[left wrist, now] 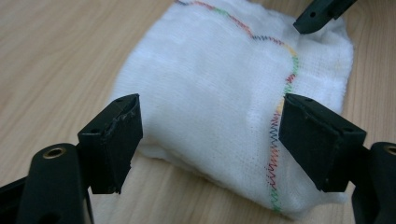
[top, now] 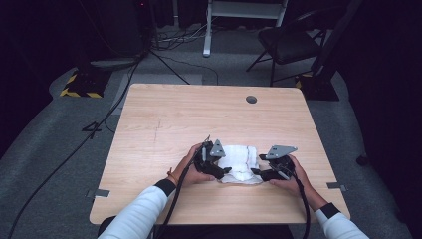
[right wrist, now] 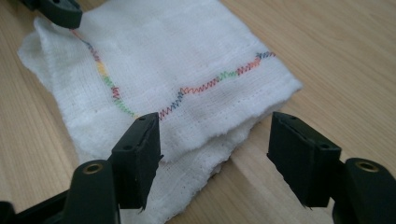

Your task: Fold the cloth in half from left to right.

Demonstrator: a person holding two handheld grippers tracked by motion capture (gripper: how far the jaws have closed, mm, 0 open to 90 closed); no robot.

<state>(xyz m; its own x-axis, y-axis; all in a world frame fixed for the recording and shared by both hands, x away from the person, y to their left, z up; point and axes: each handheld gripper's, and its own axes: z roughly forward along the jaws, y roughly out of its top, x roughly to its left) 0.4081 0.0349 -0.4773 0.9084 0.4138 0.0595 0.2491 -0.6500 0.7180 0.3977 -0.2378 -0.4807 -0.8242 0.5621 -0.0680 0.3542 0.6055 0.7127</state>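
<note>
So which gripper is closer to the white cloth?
Neither, really. The left gripper is at the left edge of the white cloth and the right gripper at its right edge, both open over it.

One folded white cloth with rainbow stitching, one wooden table, two handheld grippers, left and right, two hands, one black folding chair behind the table
</note>
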